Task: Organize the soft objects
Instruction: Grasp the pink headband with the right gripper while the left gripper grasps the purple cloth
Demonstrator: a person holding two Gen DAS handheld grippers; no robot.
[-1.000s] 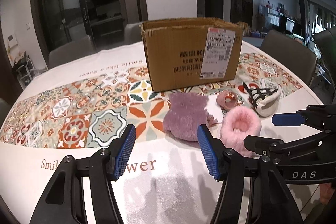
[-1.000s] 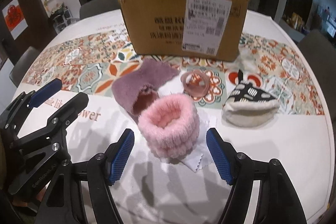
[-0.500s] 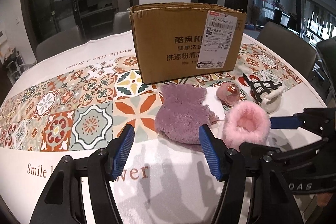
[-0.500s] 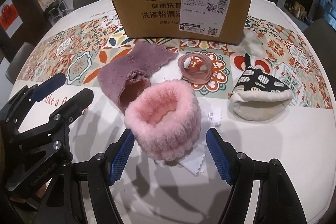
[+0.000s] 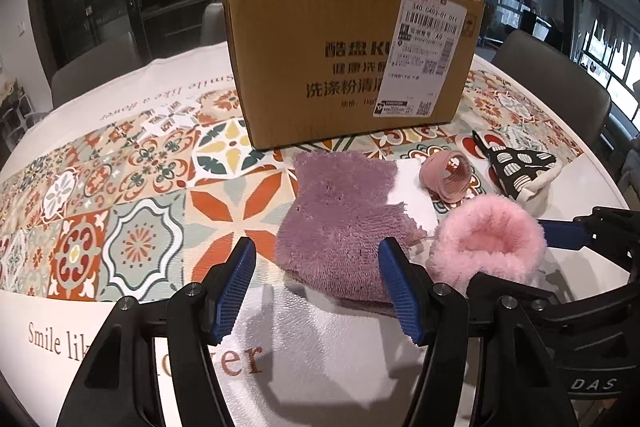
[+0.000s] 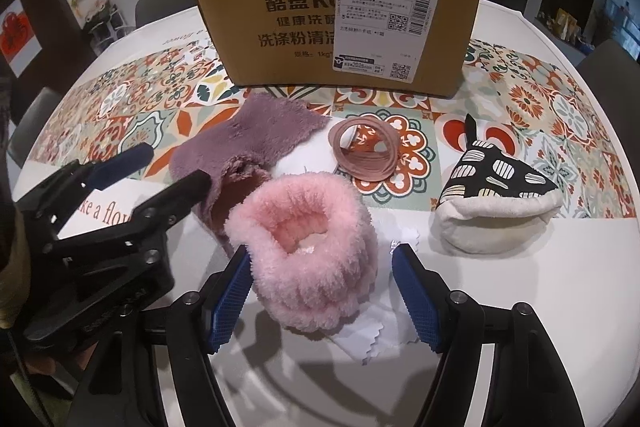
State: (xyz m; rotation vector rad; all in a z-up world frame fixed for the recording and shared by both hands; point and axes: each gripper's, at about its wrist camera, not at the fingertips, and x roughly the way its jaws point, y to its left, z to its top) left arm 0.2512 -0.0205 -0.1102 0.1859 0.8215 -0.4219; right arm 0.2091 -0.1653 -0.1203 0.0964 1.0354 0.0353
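Left hand-held gripper (image 5: 318, 285) jaws spread wide; right hand-held gripper (image 6: 322, 293) likewise, side by side

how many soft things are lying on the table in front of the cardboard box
5: purple fuzzy cloth left, pink fluffy band nearest, pink hair ties centre, patterned pouch right, white cloth partly hidden beneath.

Purple cloth (image 5: 344, 223): shaggy plush pile, matt. Pink band (image 6: 308, 251): fluffy fleece, matt. Box (image 6: 332, 15): brown corrugated cardboard with torn rim; white paper label (image 6: 390, 3), slight sheen. Tablecloth (image 5: 132, 219): smooth, glossy, printed tile pattern. Pouch (image 6: 500, 203): woven printed cloth, cream lining. Gripper pads (image 6: 230, 301): blue, finely ribbed.
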